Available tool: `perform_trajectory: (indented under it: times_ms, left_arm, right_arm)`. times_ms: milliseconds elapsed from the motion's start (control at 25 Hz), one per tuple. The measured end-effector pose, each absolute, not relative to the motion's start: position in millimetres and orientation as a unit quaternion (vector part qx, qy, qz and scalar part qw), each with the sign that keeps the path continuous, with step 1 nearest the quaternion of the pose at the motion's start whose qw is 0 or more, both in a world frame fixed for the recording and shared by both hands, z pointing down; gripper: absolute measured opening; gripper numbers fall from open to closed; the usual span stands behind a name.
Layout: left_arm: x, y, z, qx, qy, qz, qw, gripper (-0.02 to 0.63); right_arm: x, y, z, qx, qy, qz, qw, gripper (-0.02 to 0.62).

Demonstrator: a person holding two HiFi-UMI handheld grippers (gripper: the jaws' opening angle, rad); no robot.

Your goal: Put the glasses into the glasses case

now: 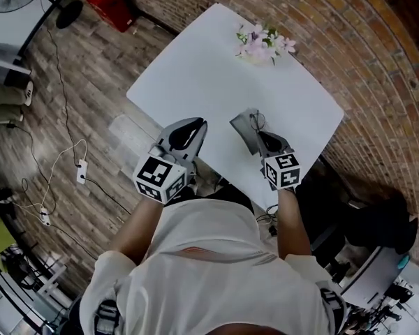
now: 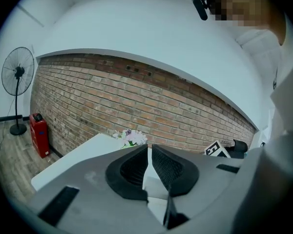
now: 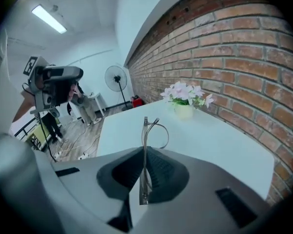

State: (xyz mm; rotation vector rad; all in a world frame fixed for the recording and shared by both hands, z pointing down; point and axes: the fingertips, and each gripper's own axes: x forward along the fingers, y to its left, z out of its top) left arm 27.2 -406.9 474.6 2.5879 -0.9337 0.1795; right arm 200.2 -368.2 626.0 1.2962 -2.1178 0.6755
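A white table (image 1: 195,75) stands beside a brick wall (image 2: 112,101), with a pot of flowers (image 1: 263,45) at its far edge, well apart from both grippers. Over the near edge, the right gripper (image 3: 144,152) is clamped on the glasses (image 3: 151,128), held edge-up. The left gripper (image 2: 150,149) beside it is empty, its jaws only narrowly apart.

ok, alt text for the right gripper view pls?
The right tongs are shut on thin-framed glasses, held edge-on above a white table. Beyond them a small pot of pale flowers stands on the table beside a brick wall, with a pedestal fan farther back.
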Motion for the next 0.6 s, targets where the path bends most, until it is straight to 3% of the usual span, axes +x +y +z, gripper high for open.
perform_trajectory:
  times_ms: [400,600]
  left_arm:
    - [-0.1,-415.0,486.0,0.907,-0.366,0.064,0.201,0.025]
    - [-10.7,-418.3,485.6,0.904,-0.373,0.065,0.198,0.021]
  right_arm:
    - [181.6,-365.6,710.8,0.412,-0.766,0.286,0.401,0.066]
    - [177.5,-366.1,727.7,0.399,-0.755,0.300,0.425,0.066]
